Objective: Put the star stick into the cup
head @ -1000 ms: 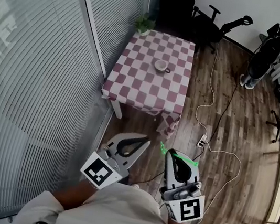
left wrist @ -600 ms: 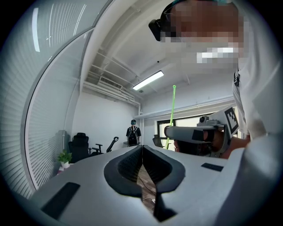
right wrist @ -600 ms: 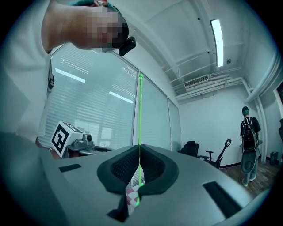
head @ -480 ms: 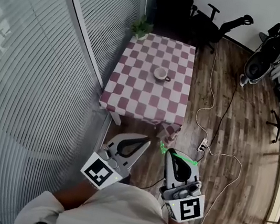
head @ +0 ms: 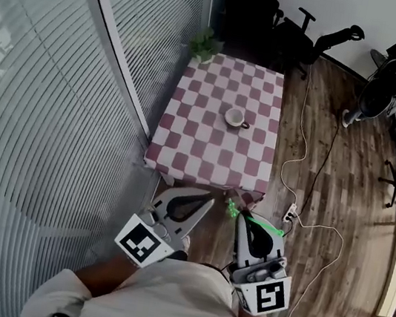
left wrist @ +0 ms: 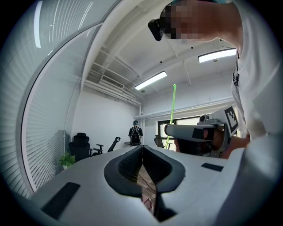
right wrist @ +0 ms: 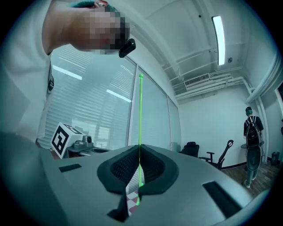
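Green thin star stick (right wrist: 140, 119) is pinched between the closed jaws of the right gripper (right wrist: 139, 148), its shaft running straight on past the pads. From the head view it sits off the near edge of the red-and-white checkered cloth table (head: 206, 155), close to that table's near right corner and above the wood floor, not over the tabletop. The white handled cup (head: 235, 117) stands upright near the middle of the table, well apart from the stick. The left gripper (left wrist: 142, 148) is also off the table's near edge, just beside the right one, its jaws pressed together with nothing between them. A small green potted plant (head: 204, 42) stands at the table's far left corner.
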The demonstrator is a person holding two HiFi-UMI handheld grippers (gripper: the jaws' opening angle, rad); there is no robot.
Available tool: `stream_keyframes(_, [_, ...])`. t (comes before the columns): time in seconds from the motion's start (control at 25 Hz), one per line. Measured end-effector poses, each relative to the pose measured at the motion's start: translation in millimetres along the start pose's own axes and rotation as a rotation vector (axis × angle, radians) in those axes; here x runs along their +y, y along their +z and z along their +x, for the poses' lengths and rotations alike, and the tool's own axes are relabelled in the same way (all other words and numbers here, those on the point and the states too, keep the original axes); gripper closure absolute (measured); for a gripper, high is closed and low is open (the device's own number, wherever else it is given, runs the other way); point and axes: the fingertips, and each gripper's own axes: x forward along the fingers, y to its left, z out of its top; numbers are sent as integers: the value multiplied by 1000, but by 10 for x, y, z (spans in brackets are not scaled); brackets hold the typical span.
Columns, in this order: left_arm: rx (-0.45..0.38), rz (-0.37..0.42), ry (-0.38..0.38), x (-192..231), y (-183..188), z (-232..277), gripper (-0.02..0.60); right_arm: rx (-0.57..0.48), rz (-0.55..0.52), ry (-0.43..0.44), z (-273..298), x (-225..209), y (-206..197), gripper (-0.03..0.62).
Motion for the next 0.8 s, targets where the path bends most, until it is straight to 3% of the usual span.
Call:
stream_keyframes(0.36, [4, -13, 4, 215, -24, 29, 549, 3, 2, -7, 214, -22, -17, 562])
stream_keyframes(0.8, [5, -10, 27, 444, -43, 426, 549, -8, 14, 6, 469, -447, -97, 562])
